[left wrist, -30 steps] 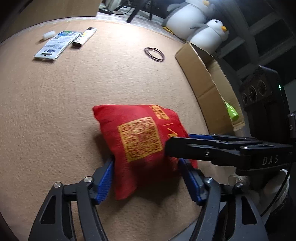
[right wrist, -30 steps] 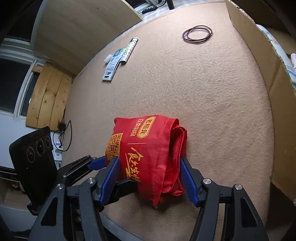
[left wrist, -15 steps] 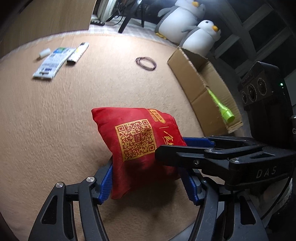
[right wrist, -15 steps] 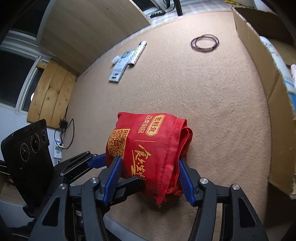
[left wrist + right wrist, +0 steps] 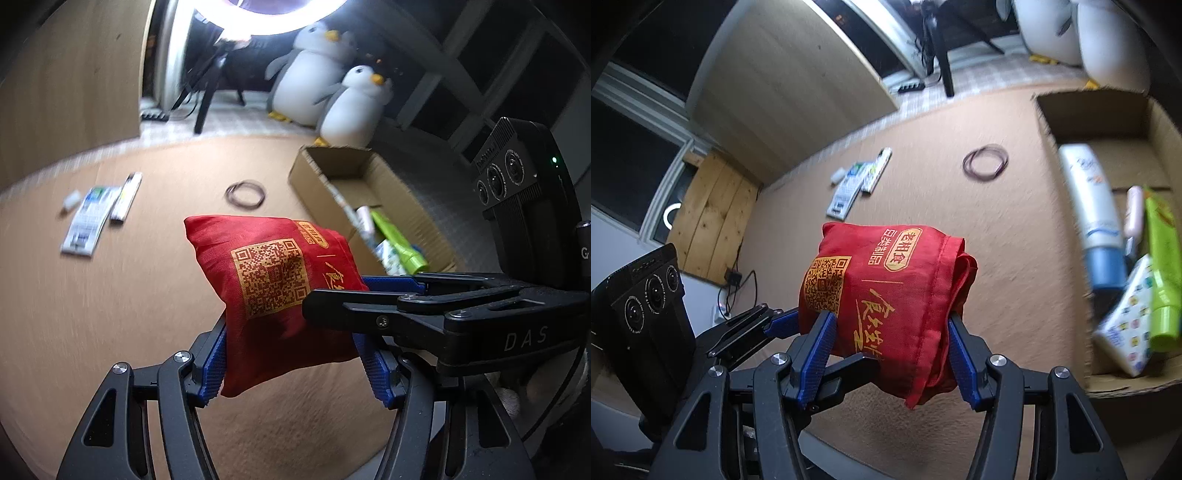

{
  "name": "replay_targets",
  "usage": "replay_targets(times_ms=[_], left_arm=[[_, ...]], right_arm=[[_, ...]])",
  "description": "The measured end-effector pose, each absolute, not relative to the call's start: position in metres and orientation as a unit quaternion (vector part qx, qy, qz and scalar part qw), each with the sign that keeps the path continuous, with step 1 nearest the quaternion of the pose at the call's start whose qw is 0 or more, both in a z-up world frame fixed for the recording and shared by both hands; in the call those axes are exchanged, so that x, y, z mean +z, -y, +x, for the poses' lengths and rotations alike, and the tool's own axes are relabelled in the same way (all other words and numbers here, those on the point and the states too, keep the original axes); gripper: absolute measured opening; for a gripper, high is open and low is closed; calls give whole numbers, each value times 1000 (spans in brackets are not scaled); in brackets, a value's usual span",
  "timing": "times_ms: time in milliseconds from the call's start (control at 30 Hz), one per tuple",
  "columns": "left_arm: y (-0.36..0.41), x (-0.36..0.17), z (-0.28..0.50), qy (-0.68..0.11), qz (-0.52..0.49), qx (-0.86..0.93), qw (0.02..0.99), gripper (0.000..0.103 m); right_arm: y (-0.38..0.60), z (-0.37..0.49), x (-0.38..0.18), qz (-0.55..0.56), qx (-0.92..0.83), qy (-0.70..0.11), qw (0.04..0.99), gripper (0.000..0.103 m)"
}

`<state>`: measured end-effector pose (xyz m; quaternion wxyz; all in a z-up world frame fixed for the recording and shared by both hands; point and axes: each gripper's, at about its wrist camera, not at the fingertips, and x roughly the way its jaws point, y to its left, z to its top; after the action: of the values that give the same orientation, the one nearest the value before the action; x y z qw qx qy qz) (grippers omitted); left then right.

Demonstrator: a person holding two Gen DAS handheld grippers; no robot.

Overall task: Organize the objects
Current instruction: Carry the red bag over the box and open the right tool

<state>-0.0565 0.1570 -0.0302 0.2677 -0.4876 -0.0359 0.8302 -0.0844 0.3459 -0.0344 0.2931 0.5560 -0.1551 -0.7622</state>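
Both claws are clamped on one red bag (image 5: 273,291), folded into a plump square, and they carry it clear of the tan surface (image 5: 92,314). The left claw (image 5: 295,363) pinches its lower part from two sides, blue pads pressed into the cloth. The right claw (image 5: 890,354) does the same from a crossing angle, so the two pairs of fingers meet at the bag. This double grip probably keeps the loose folds from opening; the layered edge (image 5: 964,273) on the bag's far side shows how easily it could spread.

The box (image 5: 365,177) is the landmark. The bag hangs near its open side, not yet over it. Inside the box lie a white bottle (image 5: 1089,206), a green tube (image 5: 1163,273) and a patterned packet (image 5: 1130,321), which suggests the bag is meant to join them. On the surface beyond the bag, away from the box, a ring of bands (image 5: 985,162) lies nearest the box wall. Farther off are a flat packet (image 5: 847,188), a thin stick (image 5: 877,170) touching it, and a small white piece (image 5: 837,175).

Judging by this, the carry is under way and the drop into the box remains. The box floor is crowded near the front, so the emptier back looks the better landing place.
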Motion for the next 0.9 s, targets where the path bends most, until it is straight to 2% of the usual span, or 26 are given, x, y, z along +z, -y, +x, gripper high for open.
replay_targets(times_ms=[333, 900], left_arm=[[-210, -10, -72, 11, -464, 833, 301, 66], [-309, -16, -111, -5, -450, 826, 340, 66]], right_arm=[[-387, -92, -11, 528, -791, 161, 264, 56], [-467, -126, -7, 508, -823, 159, 200, 56]])
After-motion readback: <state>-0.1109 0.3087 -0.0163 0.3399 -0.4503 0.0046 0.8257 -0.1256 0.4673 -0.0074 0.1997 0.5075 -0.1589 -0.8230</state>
